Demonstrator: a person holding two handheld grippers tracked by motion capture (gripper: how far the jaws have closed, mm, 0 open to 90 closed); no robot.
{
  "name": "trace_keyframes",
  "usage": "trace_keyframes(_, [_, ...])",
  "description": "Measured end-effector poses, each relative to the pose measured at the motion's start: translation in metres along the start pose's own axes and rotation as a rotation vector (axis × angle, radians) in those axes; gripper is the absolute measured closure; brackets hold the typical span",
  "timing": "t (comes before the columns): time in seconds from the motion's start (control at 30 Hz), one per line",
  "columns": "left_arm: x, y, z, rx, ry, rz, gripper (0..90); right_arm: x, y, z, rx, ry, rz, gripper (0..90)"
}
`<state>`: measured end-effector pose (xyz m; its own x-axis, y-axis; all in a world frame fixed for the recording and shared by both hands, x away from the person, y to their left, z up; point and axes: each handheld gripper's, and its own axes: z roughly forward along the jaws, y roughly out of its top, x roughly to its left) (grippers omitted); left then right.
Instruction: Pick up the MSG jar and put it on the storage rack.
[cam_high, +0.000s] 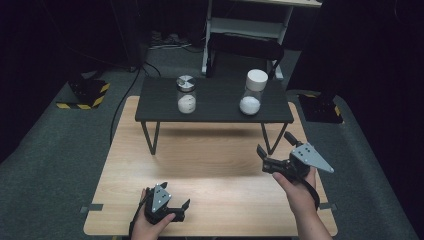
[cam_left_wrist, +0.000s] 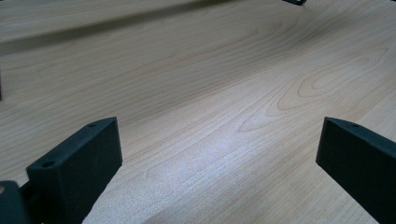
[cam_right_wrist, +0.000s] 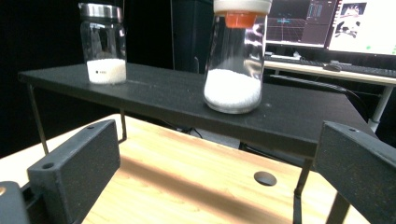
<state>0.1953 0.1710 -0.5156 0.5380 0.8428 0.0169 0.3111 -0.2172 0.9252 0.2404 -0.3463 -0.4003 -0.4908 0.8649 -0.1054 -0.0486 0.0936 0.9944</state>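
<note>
Where woodgrain shows, glass jar (cam_right_wrist: 233, 60) beyond.

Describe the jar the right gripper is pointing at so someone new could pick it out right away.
On the wooden table stands a low black shelf bearing two clear jars of white powder. The one meant is the right jar, straight ahead of the right gripper. It has a white lid, while the left jar has a metal lid.

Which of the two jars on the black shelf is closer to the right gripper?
The white-lidded jar, on the shelf's right end; the silver-lidded jar stands farther left.
</note>
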Motion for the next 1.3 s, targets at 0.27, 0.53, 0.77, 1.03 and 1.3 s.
trace_keyframes(0.27, [0.0, 0.0, 0.0, 0.0, -0.002, -0.002, 0.7, 0.0, -0.02, -0.015, 0.024, -0.003, 0.011, 0.0])
trace_keyframes(0.53, [0.0, -0.001, 0.0, -0.003, -0.002, 0.004, 0.7, 0.0, -0.042, -0.026, 0.067, -0.011, 0.02, 0.0])
trace_keyframes(0.77, [0.0, -0.001, 0.0, -0.004, -0.003, 0.007, 0.7, 0.0, -0.062, -0.035, 0.121, -0.021, 0.036, 0.0])
trace_keyframes(1.03, [0.0, -0.001, 0.0, -0.005, -0.005, 0.006, 0.7, 0.003, -0.083, -0.042, 0.197, -0.029, 0.041, 0.0])
trace_keyframes(1.3, [0.001, -0.001, 0.0, -0.005, -0.005, -0.002, 0.7, 0.007, -0.097, -0.043, 0.266, -0.027, 0.027, 0.0])
